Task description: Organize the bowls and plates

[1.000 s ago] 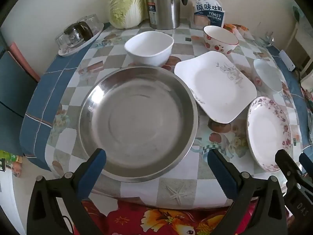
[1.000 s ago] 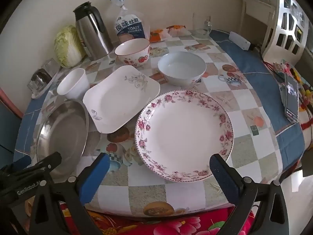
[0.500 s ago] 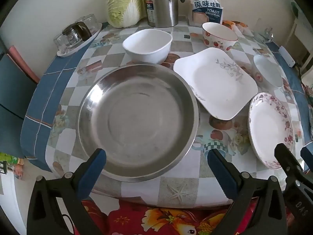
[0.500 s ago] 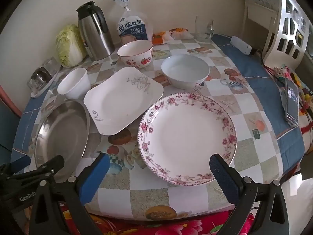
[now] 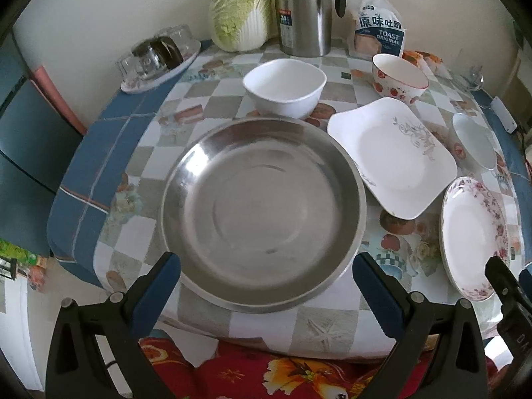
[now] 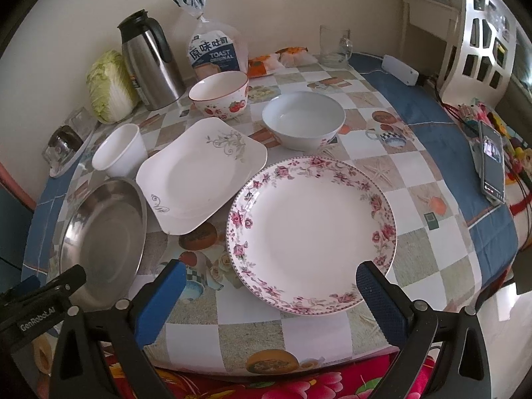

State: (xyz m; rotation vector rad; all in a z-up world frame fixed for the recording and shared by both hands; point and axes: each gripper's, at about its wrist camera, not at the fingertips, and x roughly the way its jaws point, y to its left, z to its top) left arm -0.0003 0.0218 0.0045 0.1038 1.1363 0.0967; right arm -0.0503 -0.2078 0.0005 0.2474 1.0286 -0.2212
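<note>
My left gripper is open and empty, its blue pads straddling the near rim of a large steel plate. Behind that plate stands a white square bowl. To its right lie a white square plate, a strawberry bowl, a pale blue bowl and a floral round plate. My right gripper is open and empty at the near edge of the floral plate. The right wrist view also shows the square plate, blue bowl, strawberry bowl, white bowl and steel plate.
At the back by the wall stand a cabbage, a steel thermos jug and a toast bag. A tray of glasses sits back left. A glass mug and phone lie to the right. The table edge is just below both grippers.
Both grippers have moved slightly forward toward the table; the plates look a little closer. Nothing was grasped and no dish has moved.
</note>
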